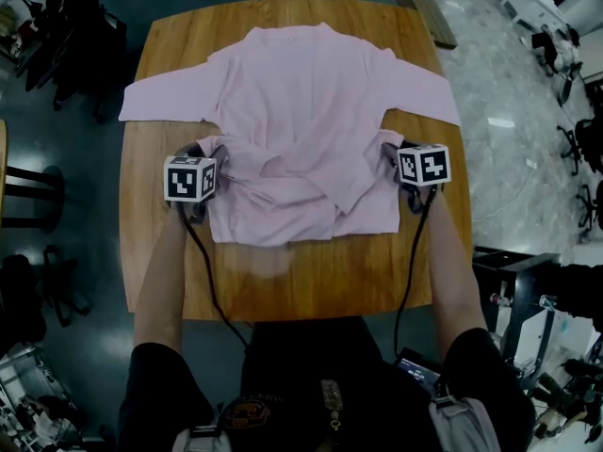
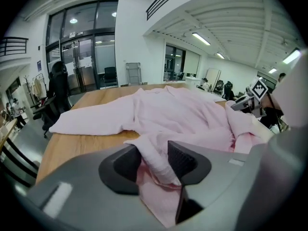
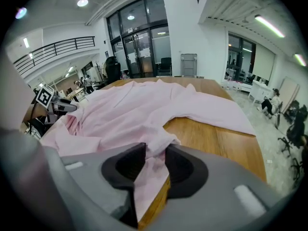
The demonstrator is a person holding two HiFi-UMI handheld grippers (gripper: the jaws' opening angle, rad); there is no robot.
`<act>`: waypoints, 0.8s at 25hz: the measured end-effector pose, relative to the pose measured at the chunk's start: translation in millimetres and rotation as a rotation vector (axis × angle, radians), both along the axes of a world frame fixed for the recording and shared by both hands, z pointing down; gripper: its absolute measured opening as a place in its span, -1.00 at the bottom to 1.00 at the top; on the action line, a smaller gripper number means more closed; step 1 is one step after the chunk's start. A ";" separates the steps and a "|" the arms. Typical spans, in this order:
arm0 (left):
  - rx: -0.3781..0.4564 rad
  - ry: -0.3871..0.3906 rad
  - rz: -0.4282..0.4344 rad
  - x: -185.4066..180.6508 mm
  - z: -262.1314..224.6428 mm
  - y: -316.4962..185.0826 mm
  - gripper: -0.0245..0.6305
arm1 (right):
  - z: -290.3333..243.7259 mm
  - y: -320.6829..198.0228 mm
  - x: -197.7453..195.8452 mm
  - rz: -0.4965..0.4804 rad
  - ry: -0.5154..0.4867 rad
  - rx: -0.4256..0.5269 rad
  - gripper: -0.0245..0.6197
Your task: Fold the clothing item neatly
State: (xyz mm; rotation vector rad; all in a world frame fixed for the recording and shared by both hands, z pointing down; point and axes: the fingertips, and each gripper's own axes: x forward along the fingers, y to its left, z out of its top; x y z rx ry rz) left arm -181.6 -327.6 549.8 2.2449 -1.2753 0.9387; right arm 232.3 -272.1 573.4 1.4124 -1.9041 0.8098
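Note:
A pale pink long-sleeved top (image 1: pixel 311 92) lies on the wooden table (image 1: pixel 283 290), both sleeves spread out to the sides. Its lower part is folded up toward the middle and lies rumpled (image 1: pixel 283 196). My left gripper (image 1: pixel 217 153) is at the left end of that fold. In the left gripper view (image 2: pixel 154 162) a thick roll of pink cloth (image 2: pixel 156 160) lies loosely between its parted jaws. My right gripper (image 1: pixel 388 151) is at the right end of the fold. In the right gripper view (image 3: pixel 155 165) a bunched corner of cloth (image 3: pixel 156 150) sits in the gap of its jaws.
Black cables (image 1: pixel 203 262) trail from both grippers over the table's near edge. A wooden plank (image 1: pixel 419 3) lies on the floor past the far right corner. Office chairs (image 1: pixel 565 50) stand on the light floor at right, dark furniture (image 1: pixel 66 26) at left.

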 end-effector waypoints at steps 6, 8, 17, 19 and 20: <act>0.061 -0.028 -0.007 -13.0 -27.3 11.8 -0.22 | -39.3 20.2 5.6 0.029 0.005 0.065 -0.56; 0.067 -0.031 -0.020 -19.2 -33.5 14.6 -0.22 | -53.2 24.2 -3.6 0.013 0.001 0.100 -0.56; 0.094 0.016 0.212 50.2 -55.9 61.9 -0.35 | -86.7 42.5 -107.2 -0.208 -0.042 0.197 -0.56; 0.093 0.024 0.278 72.6 -55.6 75.3 -0.39 | -86.5 47.8 -132.6 -0.259 -0.055 0.198 -0.56; 0.089 0.027 0.308 82.4 -54.6 81.5 -0.40 | -85.8 51.2 -145.7 -0.286 -0.060 0.196 -0.56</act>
